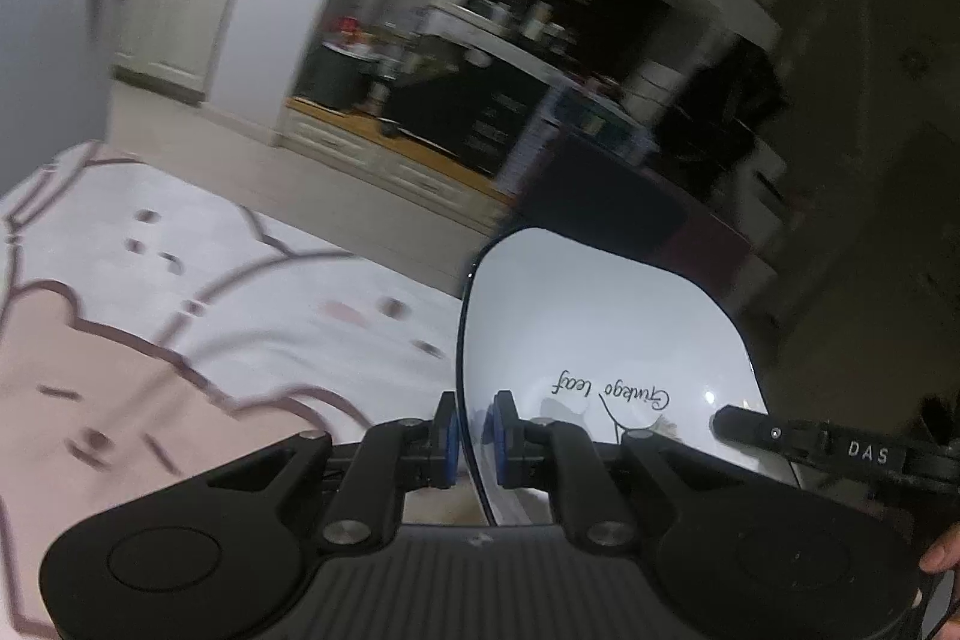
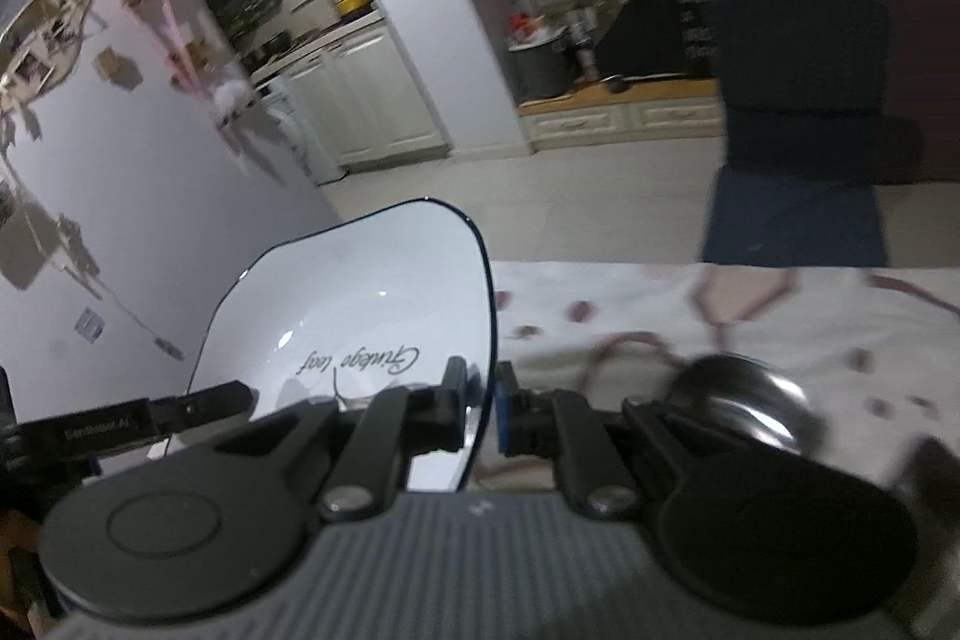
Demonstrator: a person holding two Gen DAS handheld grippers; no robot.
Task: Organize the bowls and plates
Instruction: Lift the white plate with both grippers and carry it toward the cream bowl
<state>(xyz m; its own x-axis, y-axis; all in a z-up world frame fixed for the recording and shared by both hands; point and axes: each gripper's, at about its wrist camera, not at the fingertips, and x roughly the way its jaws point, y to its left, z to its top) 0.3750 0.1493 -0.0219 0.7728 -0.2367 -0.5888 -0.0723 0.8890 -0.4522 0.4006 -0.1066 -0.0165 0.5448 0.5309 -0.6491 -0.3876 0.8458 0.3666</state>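
Both claws were pinched onto the same white plate (image 1: 600, 340), and I had it off the table between them. Left gripper (image 1: 474, 430) held the plate's left rim, blue pads (image 1: 449, 439) nearly together with only the thin dark edge between; the dish spread ahead and to the right of it. Right gripper (image 2: 483, 412) gripped the opposite rim the same narrow way, so from there the plate ran ahead and to the left.

Below and to the left of the left claw lay the pink-and-white tablecloth (image 1: 180, 340). Just right of the right claw sat a shiny metal bowl (image 2: 744, 400), blurred, on that cloth.

I judged the risk to be in the two-handed carry: if my hands drifted apart or twisted unevenly, one narrow rim grip could slide off the glazed edge and the plate would swing or drop. The bowl was also close enough to clip.
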